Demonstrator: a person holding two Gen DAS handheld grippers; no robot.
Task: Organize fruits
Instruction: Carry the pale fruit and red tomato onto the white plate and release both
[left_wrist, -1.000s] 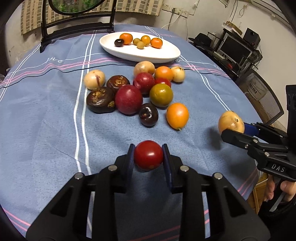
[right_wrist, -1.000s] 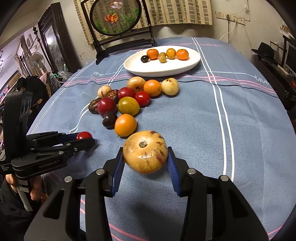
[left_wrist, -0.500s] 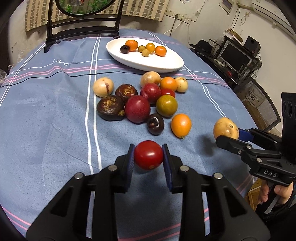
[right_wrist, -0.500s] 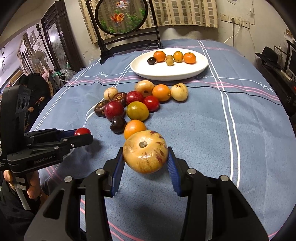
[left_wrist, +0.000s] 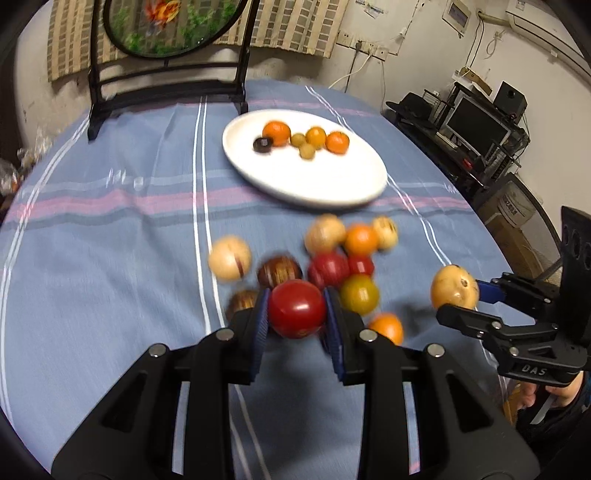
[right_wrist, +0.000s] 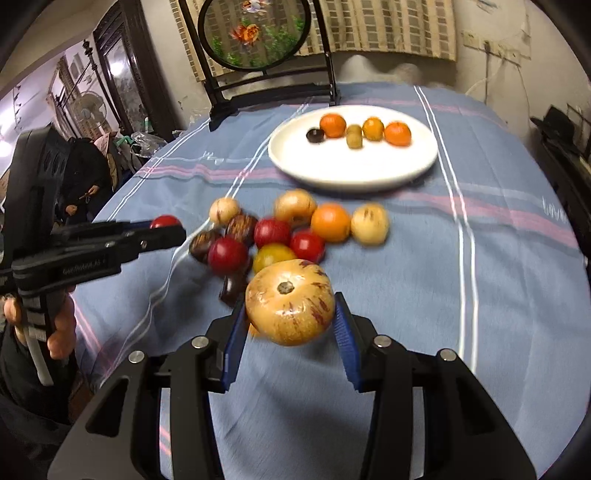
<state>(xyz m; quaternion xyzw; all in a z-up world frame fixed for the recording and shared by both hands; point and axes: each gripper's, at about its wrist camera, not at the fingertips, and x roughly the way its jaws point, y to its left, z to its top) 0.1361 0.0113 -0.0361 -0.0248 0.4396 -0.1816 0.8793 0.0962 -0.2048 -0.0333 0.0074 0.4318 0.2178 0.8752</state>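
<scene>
My left gripper (left_wrist: 296, 310) is shut on a red tomato (left_wrist: 297, 308) and holds it above the near side of a cluster of loose fruits (left_wrist: 328, 258). My right gripper (right_wrist: 290, 308) is shut on a speckled yellow fruit (right_wrist: 290, 301), also held above the cloth. The right gripper shows in the left wrist view (left_wrist: 458, 295) at the right; the left gripper shows in the right wrist view (right_wrist: 166, 229) at the left. A white plate (left_wrist: 332, 184) with several small fruits lies beyond the cluster; it also shows in the right wrist view (right_wrist: 332, 170).
A blue striped tablecloth (left_wrist: 110, 258) covers the round table. A black chair with a round painted panel (right_wrist: 255, 33) stands at the far edge. A monitor and speakers (left_wrist: 476, 125) sit off to the right, a cardboard box (left_wrist: 517, 221) beside the table.
Both grippers have lifted and moved forward toward the plate with their fruits. The fruit cluster and plate now sit lower and closer in both views.
</scene>
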